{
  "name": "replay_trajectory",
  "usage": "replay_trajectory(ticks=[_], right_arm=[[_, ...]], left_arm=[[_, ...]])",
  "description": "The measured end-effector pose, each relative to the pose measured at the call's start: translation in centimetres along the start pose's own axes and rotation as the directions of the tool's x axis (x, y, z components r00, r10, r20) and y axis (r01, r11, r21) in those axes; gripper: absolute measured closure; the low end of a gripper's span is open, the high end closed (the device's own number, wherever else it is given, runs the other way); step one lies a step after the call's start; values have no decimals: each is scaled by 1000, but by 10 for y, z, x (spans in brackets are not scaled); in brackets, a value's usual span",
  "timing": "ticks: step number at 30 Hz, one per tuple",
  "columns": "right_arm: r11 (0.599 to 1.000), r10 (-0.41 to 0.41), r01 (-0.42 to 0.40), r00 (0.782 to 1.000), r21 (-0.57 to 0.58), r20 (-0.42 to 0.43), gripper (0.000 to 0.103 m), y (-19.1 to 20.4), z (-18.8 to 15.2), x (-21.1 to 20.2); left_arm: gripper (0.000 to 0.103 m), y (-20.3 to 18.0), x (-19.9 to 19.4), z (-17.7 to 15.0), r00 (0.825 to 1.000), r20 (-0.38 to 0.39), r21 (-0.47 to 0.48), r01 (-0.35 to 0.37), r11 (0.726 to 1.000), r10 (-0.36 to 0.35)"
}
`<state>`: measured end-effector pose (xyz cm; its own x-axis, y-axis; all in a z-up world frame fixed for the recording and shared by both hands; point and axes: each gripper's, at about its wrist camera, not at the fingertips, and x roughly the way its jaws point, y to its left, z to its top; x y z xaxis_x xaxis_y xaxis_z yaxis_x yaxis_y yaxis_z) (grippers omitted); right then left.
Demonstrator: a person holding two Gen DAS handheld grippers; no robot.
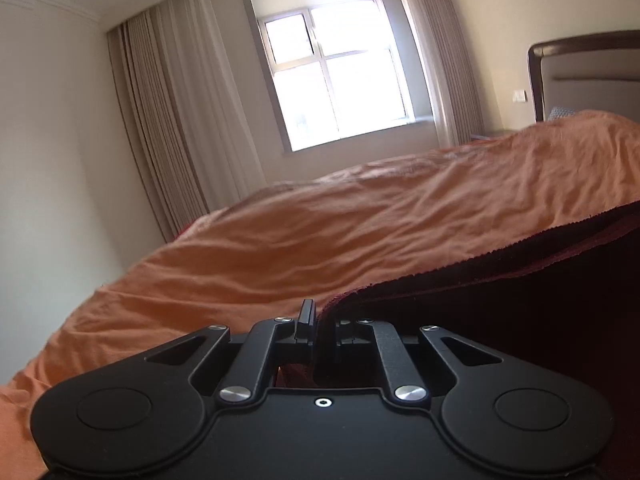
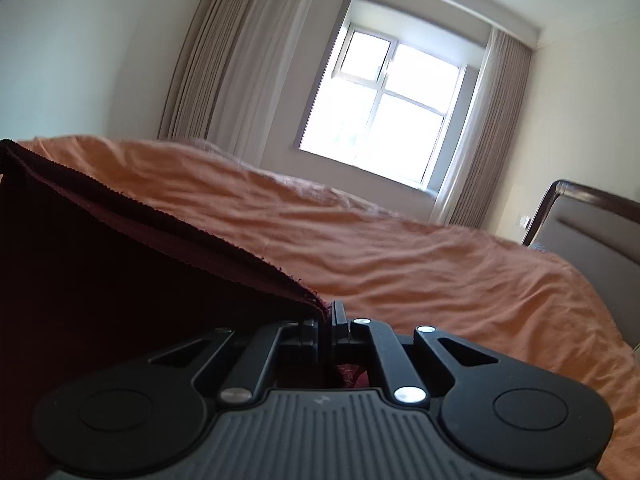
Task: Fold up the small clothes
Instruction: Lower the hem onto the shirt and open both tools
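1. The left hand-held gripper point(image 1: 314, 322) is clamped on one top corner of a dark maroon cloth point(image 1: 500, 280); the right hand-held gripper point(image 2: 329, 320) pinches the other corner point(image 2: 160, 240).
2. The cloth hangs stretched between them above the bed. It looks soft, light and limp, with a napped, fuzzy edge, so corner grips seem best.
3. Beyond it lies a rumpled orange bedspread point(image 1: 320, 220), thin and creased.
4. Farthest are pleated curtains point(image 2: 240, 60) and a bright window point(image 2: 380, 108).
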<state>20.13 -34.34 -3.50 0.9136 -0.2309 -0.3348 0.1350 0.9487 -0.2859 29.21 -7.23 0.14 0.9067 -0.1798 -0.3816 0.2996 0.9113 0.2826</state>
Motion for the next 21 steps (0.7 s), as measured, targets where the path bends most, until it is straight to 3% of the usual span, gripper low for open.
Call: replay_trajectory(ticks=[5, 6, 8, 10, 11, 16, 21], right_arm=[[1000, 16, -16, 998, 9, -63, 94, -1, -4, 29], [1000, 21, -20, 997, 11, -73, 88, -6, 1, 35], [1000, 22, -21, 995, 15, -92, 66, -5, -1, 35], [999, 26, -24, 994, 23, -105, 36, -6, -1, 31], [999, 26, -23, 994, 26, -110, 32, -7, -2, 31], [999, 7, -2, 993, 41, -118, 7, -13, -1, 9], [999, -22, 26, 993, 33, -120, 0, -11, -13, -28]], left_arm=[[83, -3, 31, -1, 996, -84, -15, 26, 1000, -27], [78, 1, 32, -2, 994, -99, -27, 34, 999, -37], [46, 3, 28, -3, 991, -123, -40, 52, 998, -57], [27, 7, 24, -3, 991, -118, -43, 52, 998, -57], [21, 8, 20, -2, 992, -112, -40, 50, 998, -54], [4, 18, -3, 0, 994, -108, -36, -16, 999, 12], [1, 28, -39, -23, 987, -149, -81, -76, 994, 63]])
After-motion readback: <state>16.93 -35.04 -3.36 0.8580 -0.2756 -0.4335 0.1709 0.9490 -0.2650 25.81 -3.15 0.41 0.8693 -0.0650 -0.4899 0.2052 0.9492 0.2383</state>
